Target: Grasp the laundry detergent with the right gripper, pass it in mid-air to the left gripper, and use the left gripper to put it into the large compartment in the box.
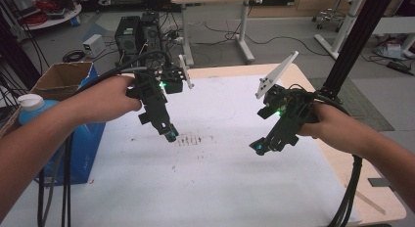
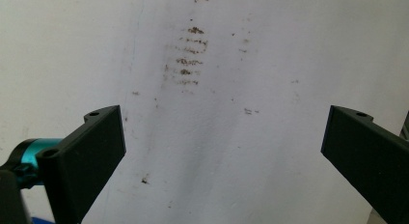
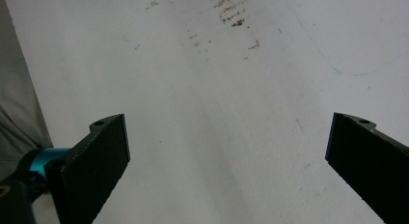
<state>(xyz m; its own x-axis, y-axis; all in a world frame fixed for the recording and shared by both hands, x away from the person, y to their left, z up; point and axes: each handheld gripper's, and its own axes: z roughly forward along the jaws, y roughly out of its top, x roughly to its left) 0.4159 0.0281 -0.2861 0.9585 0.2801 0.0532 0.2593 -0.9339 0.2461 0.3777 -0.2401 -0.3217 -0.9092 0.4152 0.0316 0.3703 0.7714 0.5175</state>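
Note:
A white sheet [image 1: 220, 178] covers the table, with a patch of brown streaks [image 1: 192, 139] near its middle. My left gripper [image 1: 169, 134] hovers over the sheet just left of the streaks, tilted down. In the left gripper view its jaws stand wide apart with nothing between them, and the brown streaks [image 2: 189, 55] lie ahead. My right gripper [image 1: 259, 147] hangs over the sheet to the right, pointing down and left. Its jaws are also wide apart and hold nothing; the brown streaks [image 3: 231, 9] show at the top of the right gripper view.
A blue box [image 1: 85, 144] with a white-capped blue bottle [image 1: 33, 107] stands at the table's left edge, beside a cardboard box [image 1: 61, 78]. Black cables [image 1: 350, 188] trail off both grippers. A faint blue pen line [image 3: 337, 64] curves across the sheet. Bare wood edge [image 1: 352, 188] at right.

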